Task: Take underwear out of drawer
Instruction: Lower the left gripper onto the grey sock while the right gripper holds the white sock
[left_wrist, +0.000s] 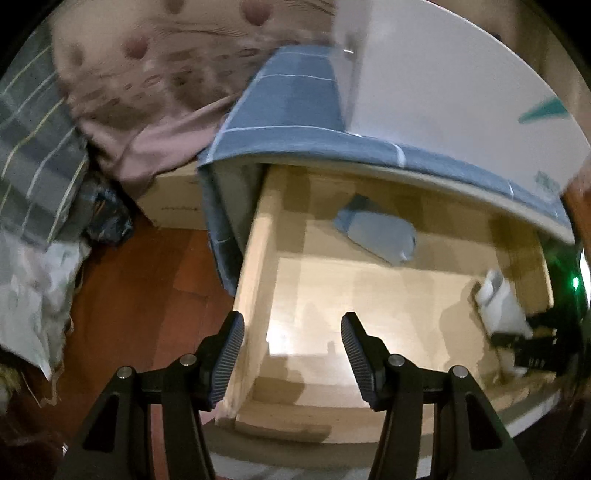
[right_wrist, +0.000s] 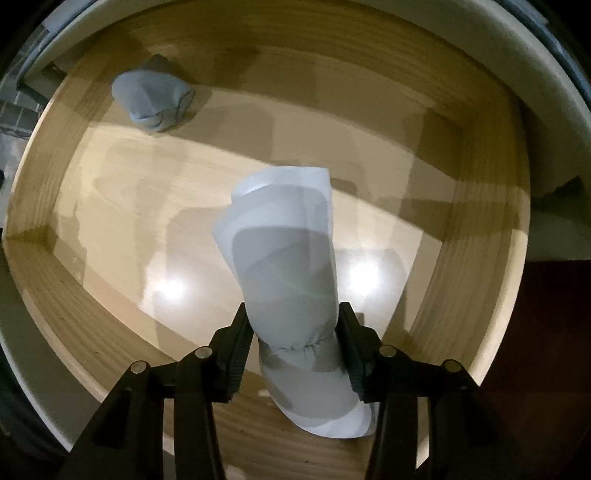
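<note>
The wooden drawer stands pulled open under a bed; its inside also fills the right wrist view. My right gripper is shut on a rolled white underwear and holds it inside the drawer, above the floor. In the left wrist view that roll and my right gripper show at the drawer's right side. A rolled blue underwear lies at the back of the drawer, at the back left in the right wrist view. My left gripper is open and empty over the drawer's left wall.
A blue checked bedsheet hangs over the bed edge above the drawer. A cardboard box under pink cloth and a striped grey cloth lie left on the red-brown floor.
</note>
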